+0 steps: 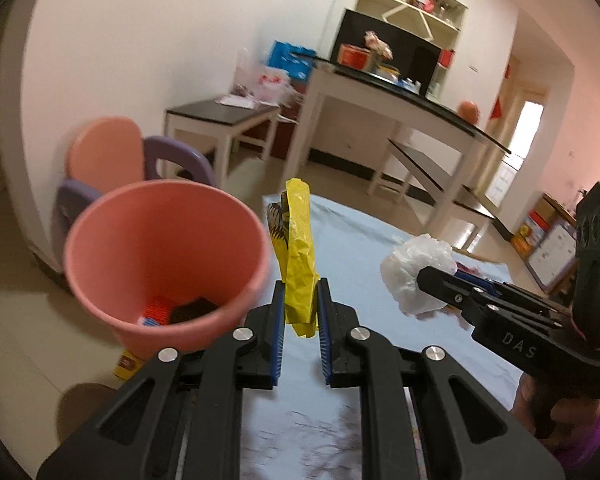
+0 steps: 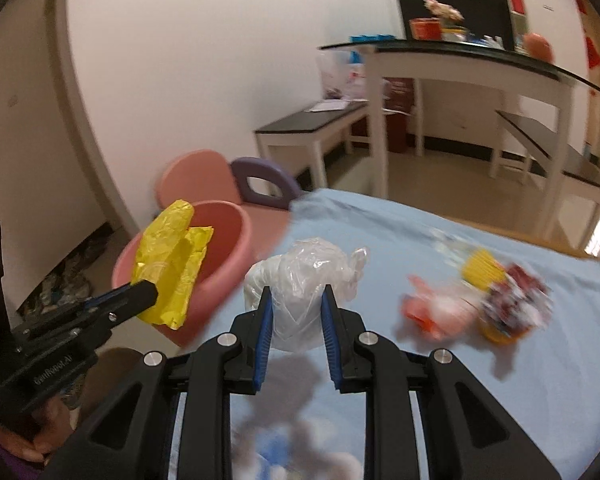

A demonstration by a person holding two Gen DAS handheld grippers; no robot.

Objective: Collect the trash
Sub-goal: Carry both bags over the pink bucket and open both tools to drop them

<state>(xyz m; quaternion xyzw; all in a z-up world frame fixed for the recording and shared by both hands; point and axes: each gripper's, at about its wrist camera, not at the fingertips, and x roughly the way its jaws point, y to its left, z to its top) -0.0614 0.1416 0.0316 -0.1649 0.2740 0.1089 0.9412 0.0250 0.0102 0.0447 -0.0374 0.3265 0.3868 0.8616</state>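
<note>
My left gripper (image 1: 299,300) is shut on a yellow wrapper (image 1: 298,252) and holds it upright above the table's left edge, just right of the pink bin (image 1: 168,264). In the right wrist view the wrapper (image 2: 172,264) hangs over the bin's rim (image 2: 236,240). My right gripper (image 2: 296,312) is shut on a crumpled clear plastic bag (image 2: 300,276) above the blue tablecloth (image 2: 420,240); it also shows in the left wrist view (image 1: 416,272). The bin holds a red and a black piece (image 1: 180,308).
More trash lies on the cloth to the right: a pink wrapper (image 2: 436,308), a yellow cup (image 2: 482,268) and a red-and-white wrapper (image 2: 516,300). A pink-and-purple child chair (image 1: 112,156) stands behind the bin. Benches and a tall table (image 1: 400,96) stand farther back.
</note>
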